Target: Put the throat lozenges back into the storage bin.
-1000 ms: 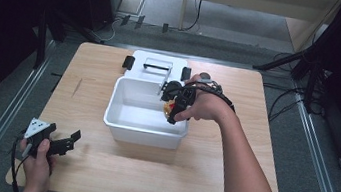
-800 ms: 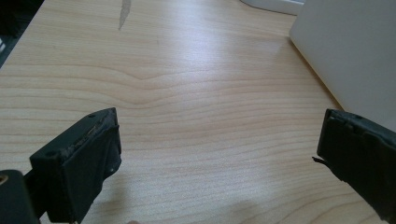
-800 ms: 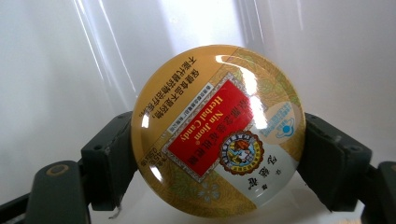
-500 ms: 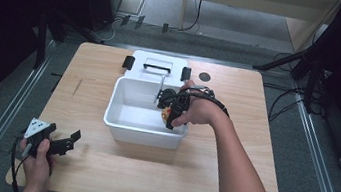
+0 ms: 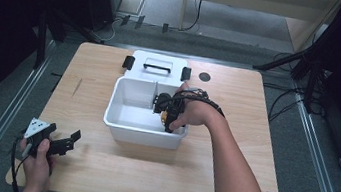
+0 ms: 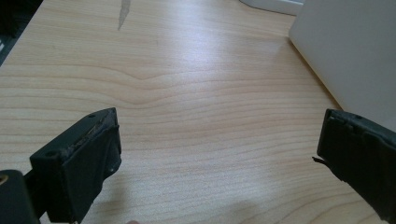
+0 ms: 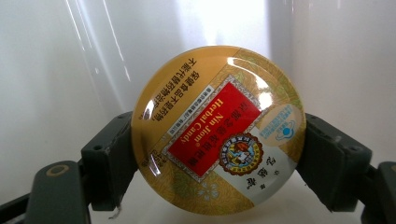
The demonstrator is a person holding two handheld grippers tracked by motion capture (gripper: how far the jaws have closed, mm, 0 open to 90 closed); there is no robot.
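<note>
From the high view you can barely make out what the right gripper has – just a speck of yellow tucked behind the hand and the black jaws, down inside the white plastic bin by its right wall. The right gripper view sorts it out: a round, glossy gold candy tin with a red label reading "Herbal Candy", clamped edge to edge between the two black jaws, smooth white bin wall behind it. The bottom of the tin is cut off by the frame.

The left gripper sits near the front left corner of the light wood-grain table, jaws spread wide with nothing between them – the pads look worn and a bit frayed up close. The bin's flat lid with black latches lies just behind it.
</note>
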